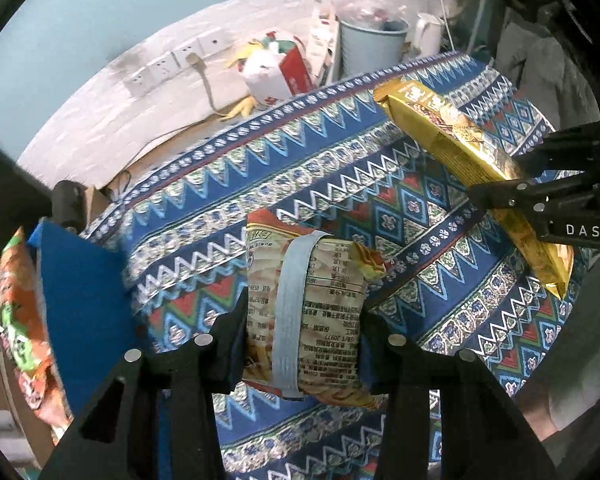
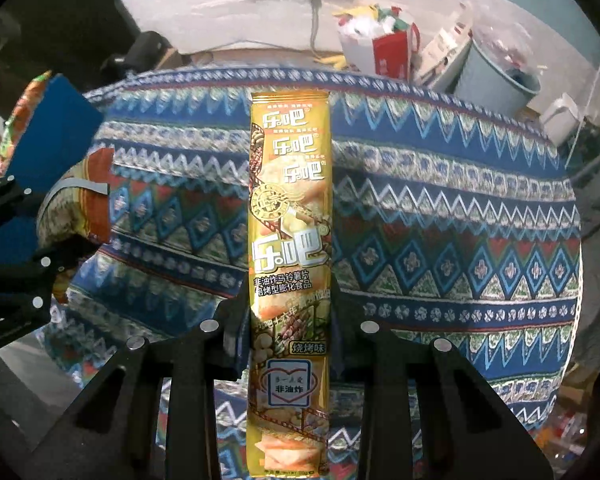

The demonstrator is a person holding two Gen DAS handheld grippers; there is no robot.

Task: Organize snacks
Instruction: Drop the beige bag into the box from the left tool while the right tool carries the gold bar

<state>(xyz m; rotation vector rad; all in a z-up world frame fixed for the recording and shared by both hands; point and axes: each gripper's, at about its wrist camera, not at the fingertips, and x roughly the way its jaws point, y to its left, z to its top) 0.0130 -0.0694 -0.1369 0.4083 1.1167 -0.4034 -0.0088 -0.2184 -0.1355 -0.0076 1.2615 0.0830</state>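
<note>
The left tool [image 1: 302, 346] pinches a short cream crisp packet with a pale back seam [image 1: 306, 312], its long axis running away from the camera; the right tool [image 2: 290, 320] is clamped on a long gold foil snack sleeve [image 2: 290, 216], pointing toward the far edge of the patterned-cloth worktop [image 2: 440, 220]. Both hang above its middle, likely mid-carry; next comes stowing them, probably by the blue box [image 1: 76, 300] at the left edge

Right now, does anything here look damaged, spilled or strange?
Nothing is spilled or torn. The left gripper holds a snack bag that is squeezed and creased. The right gripper holds a long golden packet straight and intact.
</note>
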